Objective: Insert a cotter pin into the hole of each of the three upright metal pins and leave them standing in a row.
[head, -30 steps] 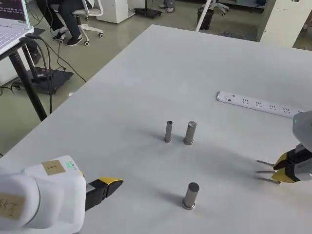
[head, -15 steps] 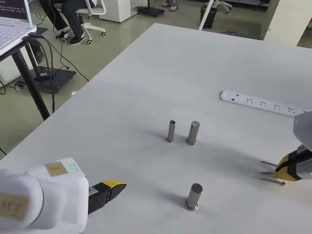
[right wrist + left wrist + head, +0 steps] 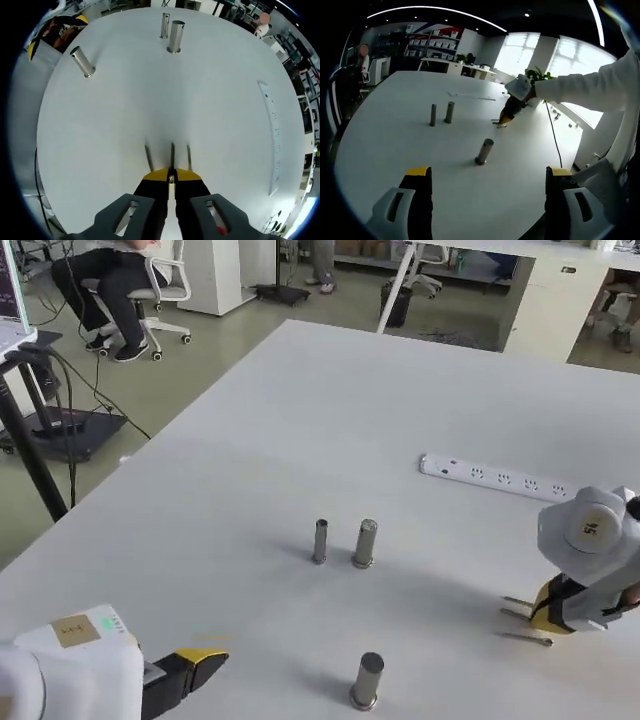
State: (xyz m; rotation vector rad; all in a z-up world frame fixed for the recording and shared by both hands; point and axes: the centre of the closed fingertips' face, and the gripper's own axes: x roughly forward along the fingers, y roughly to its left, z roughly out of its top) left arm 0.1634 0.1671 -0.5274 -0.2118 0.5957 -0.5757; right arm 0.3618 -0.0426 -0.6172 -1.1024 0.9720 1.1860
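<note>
Moved since before: the right gripper (image 3: 545, 610) has swung further in over the surface (image 3: 300, 420), so its white body now shows from above in the head view. Everything else that shifted is just the headset moving, and the metal pins sit where they did.

Right jaws: pretty much closed, tips down at the surface. In the right gripper view they look pinched on the end of the middle cotter pin (image 3: 172, 152), but it's so thin I can't be totally sure.

Cotter pins: three lying flat, side by side, on the right part of the surface. The two outer ones (image 3: 148, 157) (image 3: 189, 156) sit just either side of the jaw tips.

Left jaws: the left gripper (image 3: 488, 171) is wide open with nothing in it, low over the near left part of the surface.

Metal pins: all three are upright with no cotter pin in them. The thin metal pin (image 3: 320, 540) and thicker metal pin (image 3: 365, 542) stand just beside each other. The near metal pin (image 3: 368, 680) is on its own, well apart from that pair, between the two grippers.

Power strip: the white power strip (image 3: 495, 478) lies flat at the far right, well apart from the pins.
</note>
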